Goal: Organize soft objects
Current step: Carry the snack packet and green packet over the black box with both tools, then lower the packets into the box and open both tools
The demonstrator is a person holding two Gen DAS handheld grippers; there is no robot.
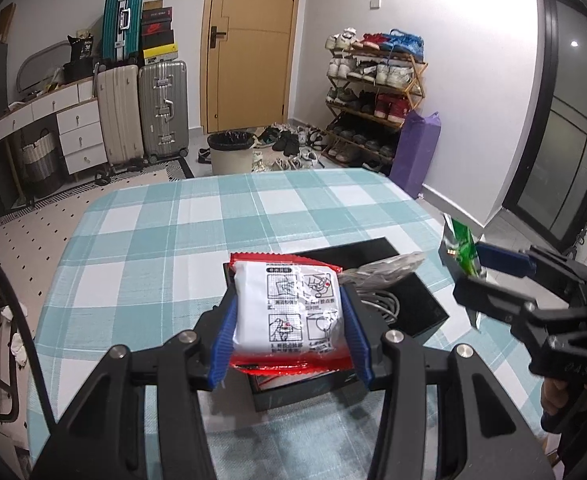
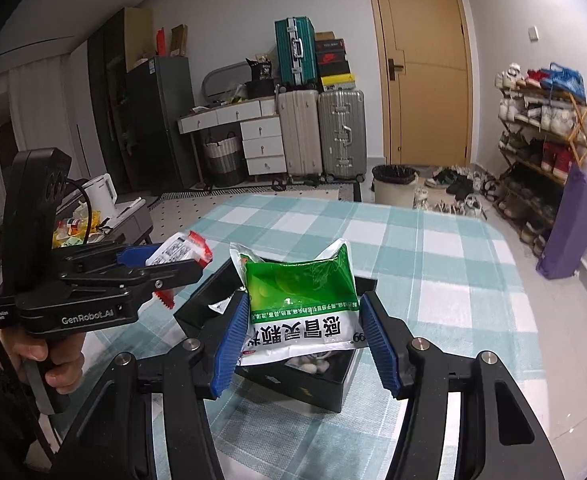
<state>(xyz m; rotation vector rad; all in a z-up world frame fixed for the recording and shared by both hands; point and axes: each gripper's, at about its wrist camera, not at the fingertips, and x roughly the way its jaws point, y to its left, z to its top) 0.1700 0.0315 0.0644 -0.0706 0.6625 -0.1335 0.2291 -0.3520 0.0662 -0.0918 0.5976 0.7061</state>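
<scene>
My left gripper [image 1: 289,332] is shut on a white packet with red edges [image 1: 289,308] and holds it above the open black box [image 1: 421,308]. It also shows in the right wrist view [image 2: 181,250]. My right gripper [image 2: 303,340] is shut on a green and white packet [image 2: 299,300] and holds it over the same black box [image 2: 325,384]. That packet shows at the right of the left wrist view [image 1: 459,248]. The box holds a clear bag with a white cable [image 1: 377,276] and small white items [image 2: 313,364].
The box sits on a table with a teal checked cloth [image 1: 197,232]. Beyond the table are a bin [image 1: 229,152], suitcases [image 1: 141,112], a shoe rack [image 1: 373,92] and a purple bag [image 1: 413,152].
</scene>
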